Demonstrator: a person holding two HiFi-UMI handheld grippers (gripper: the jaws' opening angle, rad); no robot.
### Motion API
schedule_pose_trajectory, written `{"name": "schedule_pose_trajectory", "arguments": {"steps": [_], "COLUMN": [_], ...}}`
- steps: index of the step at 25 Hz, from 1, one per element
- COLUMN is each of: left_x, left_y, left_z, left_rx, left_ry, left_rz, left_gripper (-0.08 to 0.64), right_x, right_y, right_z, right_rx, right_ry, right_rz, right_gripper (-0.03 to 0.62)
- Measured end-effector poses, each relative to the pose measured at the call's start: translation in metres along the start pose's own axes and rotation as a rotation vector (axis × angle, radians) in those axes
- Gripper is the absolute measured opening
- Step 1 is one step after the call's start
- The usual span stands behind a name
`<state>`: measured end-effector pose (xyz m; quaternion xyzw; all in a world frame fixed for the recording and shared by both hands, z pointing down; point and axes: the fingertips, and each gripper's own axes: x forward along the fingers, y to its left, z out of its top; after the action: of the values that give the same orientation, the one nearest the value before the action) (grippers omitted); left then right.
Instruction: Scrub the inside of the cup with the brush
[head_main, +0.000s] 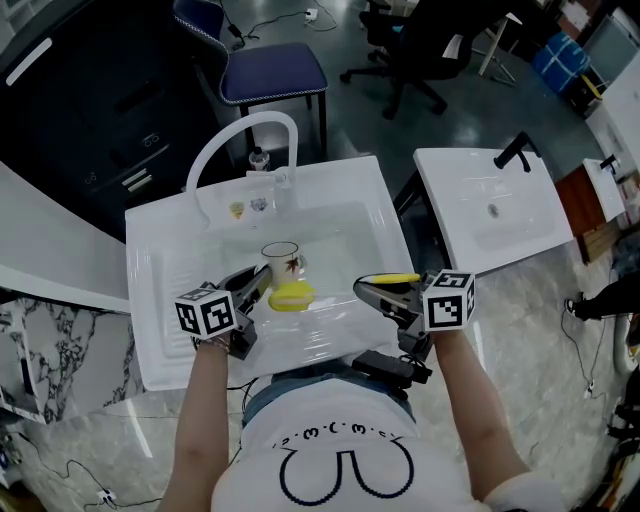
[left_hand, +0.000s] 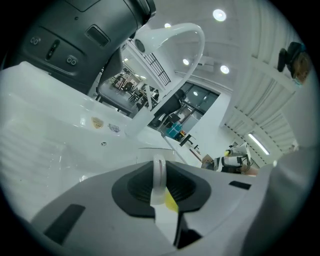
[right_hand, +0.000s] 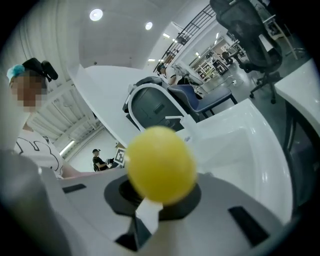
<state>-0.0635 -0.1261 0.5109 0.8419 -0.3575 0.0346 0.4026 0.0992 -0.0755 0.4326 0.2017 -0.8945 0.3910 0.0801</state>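
Left gripper (head_main: 262, 281) pinched shut on the wall of the clear glass cup (head_main: 282, 260), holding it over the basin of the white sink (head_main: 150, 300), just in front of the arched faucet (head_main: 240, 135). Right gripper (head_main: 366, 288) closed on the yellow brush (head_main: 392, 278), handle along the jaws, fat yellow brush head (head_main: 291, 296) right by the cup's lower end. Honestly can't tell from the head view if touching the glass or just beside it, and can't really make out the stem between head and handle either. Left gripper view only gives the cup as a thin pale edge squeezed between the jaws plus a faint rim line, with a sliver of yellow behind; leaf print on the glass only visible in the head view. Right gripper view mostly blocked by a blurry yellow blob right off the jaw tips, so tips hard to see, and no cup in that one.
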Motion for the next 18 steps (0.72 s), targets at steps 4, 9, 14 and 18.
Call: {"name": "schedule_pose_trajectory", "arguments": {"steps": [4,9,14,18], "left_x": [-0.003,-0.009,-0.011,-0.01], "left_y": [0.0,0.006,0.004,0.007], "left_z": [0.002,0.011,0.016,0.019], "left_rx": [0.033,0.048,0.065,0.085], "left_ry": [-0.006,-0.049,-0.066,-0.062], "left_rz": [0.027,0.075,0.081,0.101], "left_gripper": [0.068,0.067,0.067,0.069], "right_x": [0.0,-0.024,-0.021,-0.009], "right_y": [0.01,0.019,0.02,0.019], "right_z": [0.007,0.052,0.061,0.044], "right_rx": [-0.017,-0.145,-0.262,-0.266], "right_ry": [-0.029,-0.141,-0.129,-0.064], "right_rz": [-0.007,-0.147,-0.251,-0.246], "right_gripper": [0.044,0.044,0.044,0.044]}}
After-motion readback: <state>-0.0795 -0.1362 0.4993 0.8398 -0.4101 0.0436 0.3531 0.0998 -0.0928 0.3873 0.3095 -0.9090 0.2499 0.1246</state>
